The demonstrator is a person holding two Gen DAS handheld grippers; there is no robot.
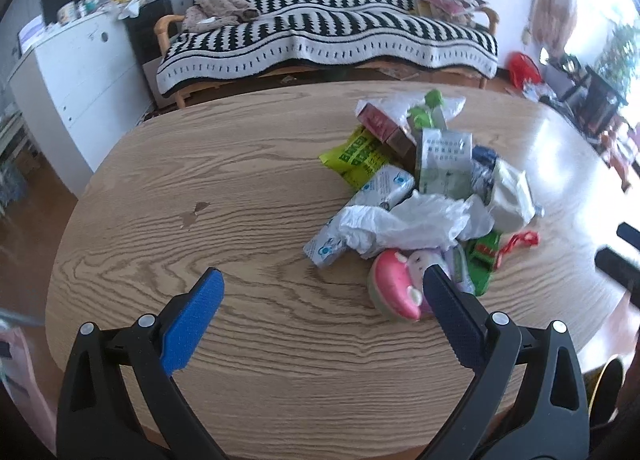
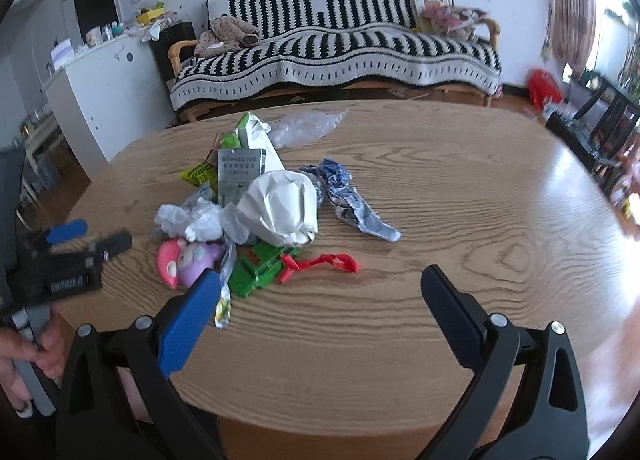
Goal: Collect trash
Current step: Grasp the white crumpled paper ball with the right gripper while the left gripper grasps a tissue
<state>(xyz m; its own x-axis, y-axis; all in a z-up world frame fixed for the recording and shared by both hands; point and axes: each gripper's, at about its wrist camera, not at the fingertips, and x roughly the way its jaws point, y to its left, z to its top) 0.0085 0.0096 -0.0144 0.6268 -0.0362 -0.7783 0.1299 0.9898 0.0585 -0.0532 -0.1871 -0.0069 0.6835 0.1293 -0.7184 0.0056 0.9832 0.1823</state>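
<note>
A pile of trash lies on the oval wooden table (image 1: 192,187): a white plastic bag (image 1: 420,223), a yellow-green packet (image 1: 356,155), a red box (image 1: 376,121), a green wrapper (image 2: 260,268), a red ribbon (image 2: 328,262), a crumpled blue-silver wrapper (image 2: 352,203) and white paper (image 2: 280,203). A pink and purple toy (image 1: 394,292) sits at the pile's near edge. My left gripper (image 1: 324,282) is open above the table, its right finger just in front of the toy. My right gripper (image 2: 322,280) is open too, near the ribbon, holding nothing.
Behind the table stands a sofa (image 1: 328,31) under a black-and-white blanket. A white cabinet (image 1: 80,75) is at the left and dark furniture (image 2: 600,127) at the right. A hand (image 2: 24,352) holds the left gripper (image 2: 96,238) at the table's left edge.
</note>
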